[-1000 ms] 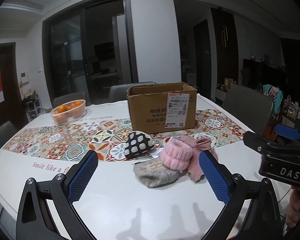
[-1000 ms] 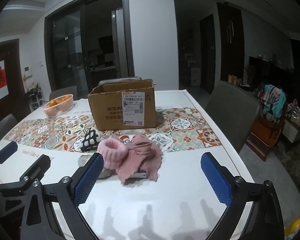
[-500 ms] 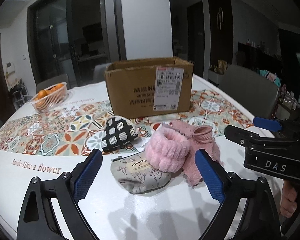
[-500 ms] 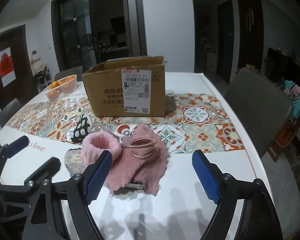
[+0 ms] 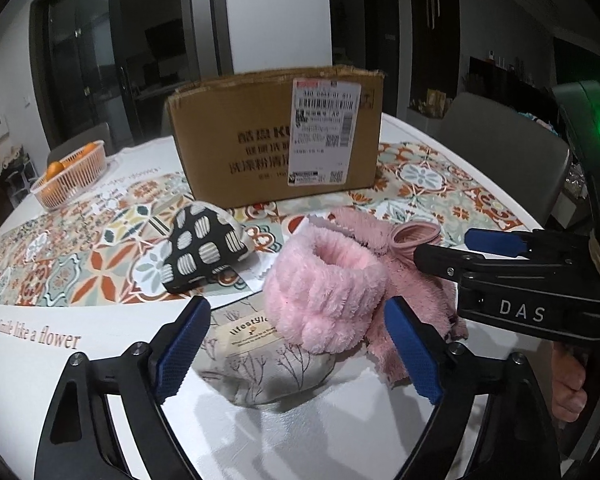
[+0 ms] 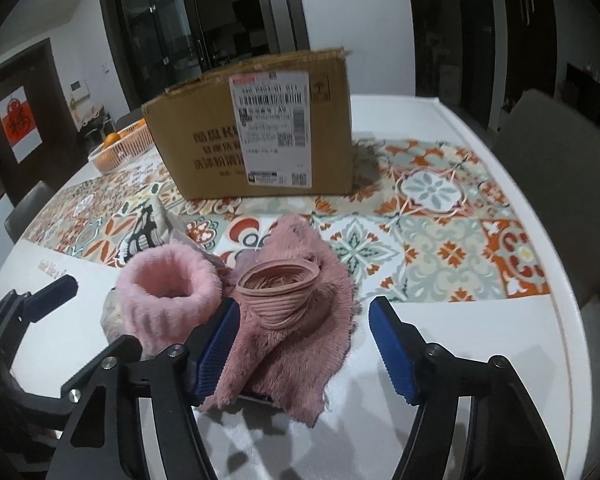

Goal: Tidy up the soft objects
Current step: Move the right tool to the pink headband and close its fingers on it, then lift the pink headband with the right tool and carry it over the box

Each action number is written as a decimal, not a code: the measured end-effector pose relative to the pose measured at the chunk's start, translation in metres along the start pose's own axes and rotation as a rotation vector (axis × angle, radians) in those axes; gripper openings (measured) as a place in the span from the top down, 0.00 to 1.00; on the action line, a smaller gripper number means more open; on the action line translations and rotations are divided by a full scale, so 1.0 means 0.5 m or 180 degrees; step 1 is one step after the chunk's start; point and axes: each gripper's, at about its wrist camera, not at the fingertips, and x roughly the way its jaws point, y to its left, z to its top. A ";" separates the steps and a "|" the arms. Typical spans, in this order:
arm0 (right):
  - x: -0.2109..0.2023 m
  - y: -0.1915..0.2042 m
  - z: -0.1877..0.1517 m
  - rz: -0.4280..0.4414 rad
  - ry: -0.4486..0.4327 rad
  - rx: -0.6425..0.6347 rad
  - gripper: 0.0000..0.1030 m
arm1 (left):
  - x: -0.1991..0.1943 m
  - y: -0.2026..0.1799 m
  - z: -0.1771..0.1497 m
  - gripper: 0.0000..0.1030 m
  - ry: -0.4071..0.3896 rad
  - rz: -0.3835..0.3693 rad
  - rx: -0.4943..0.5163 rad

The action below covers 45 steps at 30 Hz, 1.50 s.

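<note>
Two grippers hung low over the table (image 6: 480, 320), both with jaws spread wide and gripping nothing. The left gripper (image 5: 296, 346) framed the fluffy pink band (image 5: 326, 280) and the grey pouch (image 5: 268, 364) beneath it, its blue pads on either side of them without touching. The right gripper (image 6: 304, 346) straddled the dusty-pink towel (image 6: 300, 344), on which a coiled pink hair tie (image 6: 278, 286) sat; its left pad stood just beside the towel's folded edge (whether it touched, I could not tell). In the left wrist view the right gripper's black body, marked DAS, showed at the right with a hand (image 5: 570, 384) on its handle.

All the soft items lay clustered together near the table's front edge. The black pouch with pale spots (image 5: 204, 254) rested just behind them on the patterned runner (image 6: 432, 216). Farther back on the runner stood an open cardboard box (image 5: 276, 140) bearing a shipping label. A basket of oranges (image 5: 70, 178) sat well apart at the far left, and a grey chair (image 6: 564, 184) stood at the table's right side.
</note>
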 end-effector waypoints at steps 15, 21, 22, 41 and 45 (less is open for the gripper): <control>0.040 0.000 0.014 0.0177 0.0123 0.0079 0.65 | 0.042 0.002 0.011 0.54 0.0177 -0.0319 0.0008; 0.032 0.011 0.017 0.0143 0.0068 0.0033 0.79 | 0.034 0.008 0.014 0.67 0.0208 -0.0376 -0.0030; 0.031 0.012 0.017 0.0142 0.0065 0.0034 0.84 | 0.032 0.009 0.015 0.69 0.0197 -0.0383 -0.0036; -0.077 0.055 0.042 0.0072 -0.0283 0.0054 0.87 | -0.077 0.045 0.067 0.71 -0.0244 -0.0337 -0.0202; -0.101 0.067 0.060 0.0071 -0.0407 0.0044 0.88 | -0.098 0.057 0.087 0.71 -0.0350 -0.0295 -0.0212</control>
